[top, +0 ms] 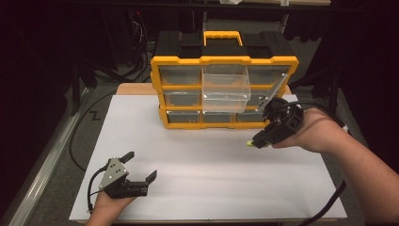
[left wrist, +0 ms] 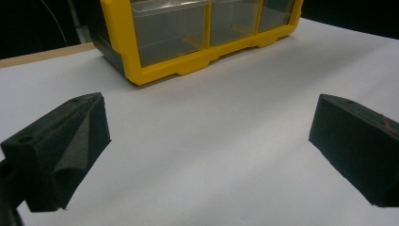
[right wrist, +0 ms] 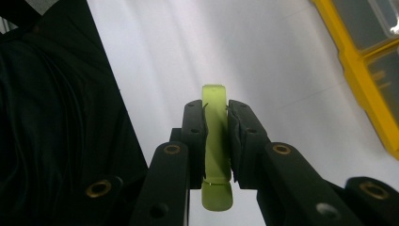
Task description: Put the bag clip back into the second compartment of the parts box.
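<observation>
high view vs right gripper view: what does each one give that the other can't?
High view: the left gripper, jaws open over the white mat, and the organizer's pulled-out clear drawer. Right gripper view: the yellow-green clip pinched flat between the black pads, sticking out both ends. Both: the right gripper shut on that clip, and the organizer's yellow frame.

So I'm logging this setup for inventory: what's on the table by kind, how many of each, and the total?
Organizer: 1
Pulled-out clear drawer: 1
Green piece, clamped in the right gripper: 1
Grippers, counting the open left gripper: 2
Total: 5
</observation>
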### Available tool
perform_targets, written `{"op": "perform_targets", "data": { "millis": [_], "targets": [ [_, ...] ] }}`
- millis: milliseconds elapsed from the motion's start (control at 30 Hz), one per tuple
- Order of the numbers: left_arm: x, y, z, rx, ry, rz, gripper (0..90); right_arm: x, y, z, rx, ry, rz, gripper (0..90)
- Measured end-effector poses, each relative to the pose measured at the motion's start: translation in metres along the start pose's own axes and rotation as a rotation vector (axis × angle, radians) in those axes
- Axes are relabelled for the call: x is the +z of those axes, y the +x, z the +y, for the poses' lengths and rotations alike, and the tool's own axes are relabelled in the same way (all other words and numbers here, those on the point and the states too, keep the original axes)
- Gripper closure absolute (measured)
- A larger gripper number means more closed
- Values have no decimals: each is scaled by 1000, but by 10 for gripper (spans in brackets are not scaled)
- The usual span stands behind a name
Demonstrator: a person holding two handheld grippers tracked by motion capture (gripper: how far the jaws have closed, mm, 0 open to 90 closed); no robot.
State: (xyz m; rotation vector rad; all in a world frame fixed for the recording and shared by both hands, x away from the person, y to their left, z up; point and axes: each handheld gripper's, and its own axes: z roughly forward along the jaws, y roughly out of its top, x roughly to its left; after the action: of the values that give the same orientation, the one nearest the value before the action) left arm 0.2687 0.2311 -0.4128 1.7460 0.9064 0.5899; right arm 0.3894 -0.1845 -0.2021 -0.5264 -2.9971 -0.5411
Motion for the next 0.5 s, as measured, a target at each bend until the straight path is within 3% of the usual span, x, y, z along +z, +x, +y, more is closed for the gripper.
{"op": "perform_targets", "data": {
  "millis": [500],
  "targets": [
    [-1, 0, 0, 4, -1, -3, 2, -35, 5, 19, -6, 2, -25, 792]
  ]
}}
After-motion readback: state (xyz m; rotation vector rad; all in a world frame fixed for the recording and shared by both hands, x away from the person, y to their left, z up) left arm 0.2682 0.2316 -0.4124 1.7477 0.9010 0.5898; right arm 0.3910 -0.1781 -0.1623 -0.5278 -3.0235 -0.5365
